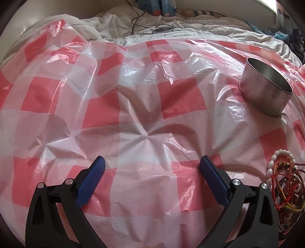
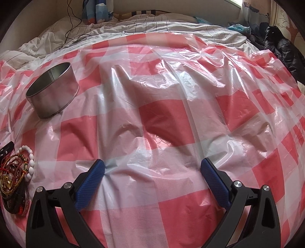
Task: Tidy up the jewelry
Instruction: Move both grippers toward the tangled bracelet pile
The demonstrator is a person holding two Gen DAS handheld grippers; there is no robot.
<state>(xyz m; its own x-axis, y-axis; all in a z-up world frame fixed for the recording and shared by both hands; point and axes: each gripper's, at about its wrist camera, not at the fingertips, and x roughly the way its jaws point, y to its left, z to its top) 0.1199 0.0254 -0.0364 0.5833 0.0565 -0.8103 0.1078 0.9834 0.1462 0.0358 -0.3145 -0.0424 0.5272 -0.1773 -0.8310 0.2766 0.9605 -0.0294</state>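
Note:
A round open metal tin [image 1: 266, 89] stands on the red-and-white checked plastic sheet [image 1: 133, 106]; it shows at the left in the right wrist view [image 2: 52, 91]. A pile of jewelry [image 1: 287, 188], with a white bead bracelet [image 1: 271, 164] and red and brown cord bracelets, lies on a round lid at the right edge. The pile also shows at the left edge of the right wrist view [image 2: 13, 175], with the bead bracelet [image 2: 30, 162]. My left gripper [image 1: 152, 162] is open and empty over the sheet, left of the pile. My right gripper [image 2: 152, 164] is open and empty, right of the pile.
The sheet covers a bed with a rumpled white striped duvet [image 1: 171, 26]. A black cable [image 1: 137, 17] runs to a small round device [image 1: 162, 30] at the back. Dark clothing [image 2: 280, 45] lies at the far right. The left gripper's tip [image 2: 7, 147] shows by the pile.

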